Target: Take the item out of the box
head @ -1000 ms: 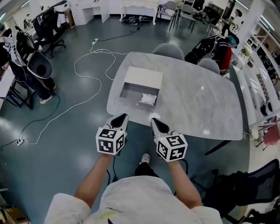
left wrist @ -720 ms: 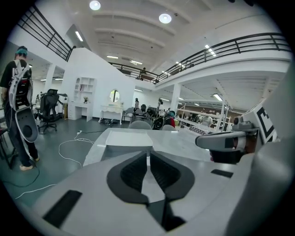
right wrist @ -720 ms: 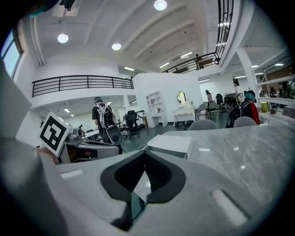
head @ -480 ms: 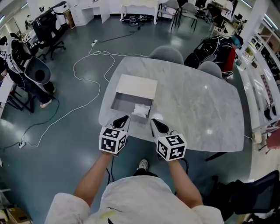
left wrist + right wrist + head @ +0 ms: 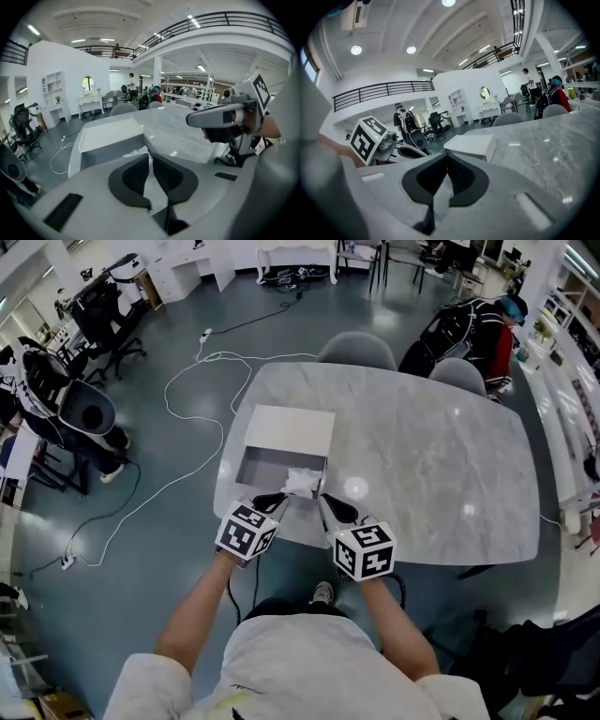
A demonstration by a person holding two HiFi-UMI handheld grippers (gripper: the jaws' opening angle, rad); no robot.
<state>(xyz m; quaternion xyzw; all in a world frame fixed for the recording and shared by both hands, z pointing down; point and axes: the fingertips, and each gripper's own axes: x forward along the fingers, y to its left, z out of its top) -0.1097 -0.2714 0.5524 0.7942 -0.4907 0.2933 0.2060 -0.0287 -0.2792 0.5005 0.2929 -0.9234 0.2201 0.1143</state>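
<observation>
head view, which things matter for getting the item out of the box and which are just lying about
For the job: box, white item inside it, left gripper, right gripper.
Lying about: floor cable, grey chairs, black office chair.

- I see dark teal floor (image 5: 141,549) at left, a white cable (image 5: 170,388) looping across it.
- Grey marble table (image 5: 431,465) at centre, grey chairs (image 5: 356,348) behind.
- Black office chairs (image 5: 103,306) upper left.
- Railed mezzanine (image 5: 225,18) and round ceiling lights (image 5: 356,49) overhead.
</observation>
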